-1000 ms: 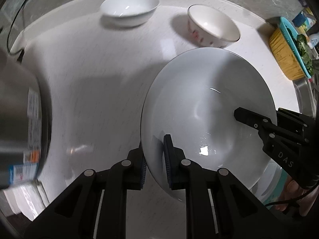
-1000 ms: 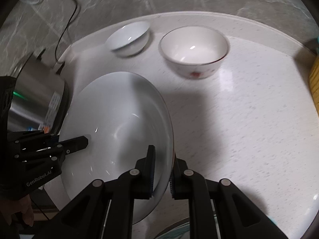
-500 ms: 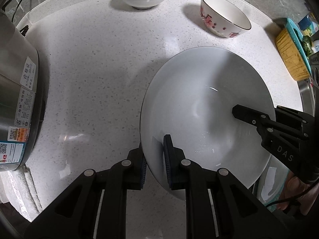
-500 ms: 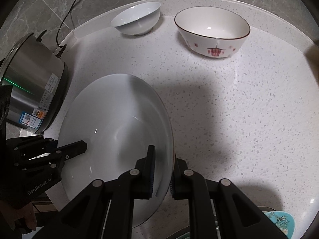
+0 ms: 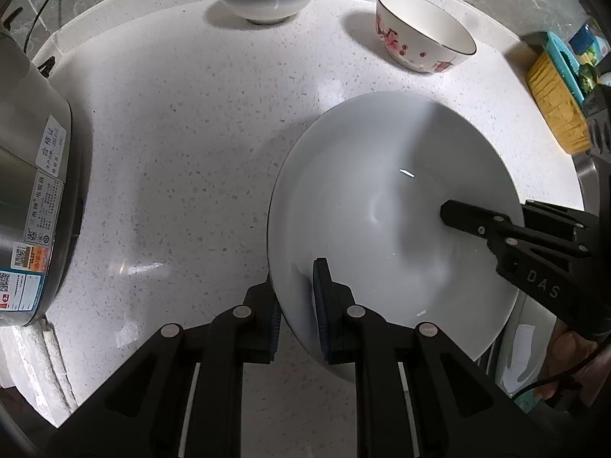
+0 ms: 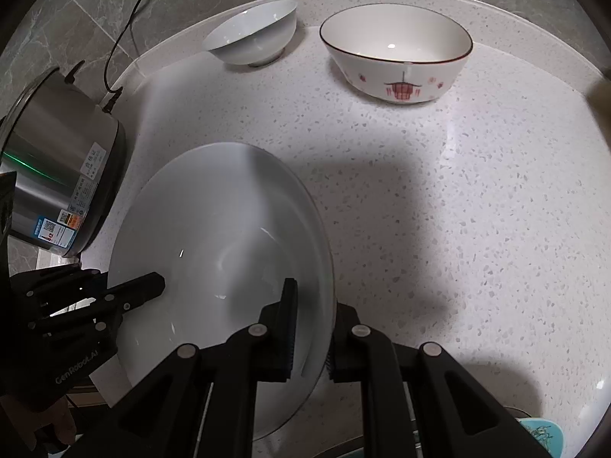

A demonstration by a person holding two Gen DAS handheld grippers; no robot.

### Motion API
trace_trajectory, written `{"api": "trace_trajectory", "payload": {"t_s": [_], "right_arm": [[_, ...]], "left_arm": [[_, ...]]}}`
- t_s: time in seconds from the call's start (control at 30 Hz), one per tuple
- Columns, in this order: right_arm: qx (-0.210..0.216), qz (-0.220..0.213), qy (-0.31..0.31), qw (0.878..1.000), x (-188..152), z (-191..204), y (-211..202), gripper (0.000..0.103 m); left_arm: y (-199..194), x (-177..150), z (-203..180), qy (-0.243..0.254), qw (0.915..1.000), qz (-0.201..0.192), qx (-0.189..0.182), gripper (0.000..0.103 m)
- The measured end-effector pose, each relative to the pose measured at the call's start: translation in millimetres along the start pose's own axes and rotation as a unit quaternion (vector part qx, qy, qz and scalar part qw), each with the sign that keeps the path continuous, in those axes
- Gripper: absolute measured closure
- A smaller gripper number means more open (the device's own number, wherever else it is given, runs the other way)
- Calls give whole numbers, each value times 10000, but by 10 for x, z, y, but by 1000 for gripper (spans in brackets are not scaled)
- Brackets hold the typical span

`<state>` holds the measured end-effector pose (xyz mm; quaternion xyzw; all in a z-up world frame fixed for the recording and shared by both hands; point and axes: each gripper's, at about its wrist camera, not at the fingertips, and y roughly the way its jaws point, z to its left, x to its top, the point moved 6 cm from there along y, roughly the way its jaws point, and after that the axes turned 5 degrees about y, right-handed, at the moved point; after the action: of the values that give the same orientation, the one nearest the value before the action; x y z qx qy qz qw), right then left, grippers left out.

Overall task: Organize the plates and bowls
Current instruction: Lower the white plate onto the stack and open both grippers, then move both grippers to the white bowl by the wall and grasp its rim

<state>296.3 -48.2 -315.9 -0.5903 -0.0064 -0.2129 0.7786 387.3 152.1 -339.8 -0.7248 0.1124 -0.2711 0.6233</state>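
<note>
Both hand-held grippers — left (image 5: pixel 296 305) and right (image 6: pixel 311 328), each clamped on the plate (image 5: pixel 382 206) rim — are lowering it toward the table (image 5: pixel 191 152), nearing set-down.

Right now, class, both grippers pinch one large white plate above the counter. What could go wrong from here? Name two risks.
1. Each gripper holds the large white plate only at its rim, the left gripper and the right gripper on opposite edges; if either slips, the glossy plate may tilt and drop.
2. The steel cooker stands close beside the plate; a sideways swing could knock the rim against it.
</note>
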Motion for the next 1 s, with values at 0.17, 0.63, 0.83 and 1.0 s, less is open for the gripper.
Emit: {"api": "trace_trajectory", "payload": {"t_s": [0.17, 0.63, 0.83, 1.0], "right_arm": [[68, 29, 1, 10000, 4, 6, 14, 85], [980, -738, 183, 9923, 536, -299, -941, 30], [790, -1452, -452, 9852, 1452, -102, -1354, 25], [411, -1248, -749, 9885, 1994, 314, -926, 25]], "left_arm": [[-106, 4, 50, -263, 9994, -243, 40, 88], [-998, 510, 360, -1181, 9880, -994, -16, 25], [-1160, 1350, 644, -1216, 9841, -1295, 84, 25], [-743, 2005, 916, -1114, 9875, -1106, 147, 25]]}}
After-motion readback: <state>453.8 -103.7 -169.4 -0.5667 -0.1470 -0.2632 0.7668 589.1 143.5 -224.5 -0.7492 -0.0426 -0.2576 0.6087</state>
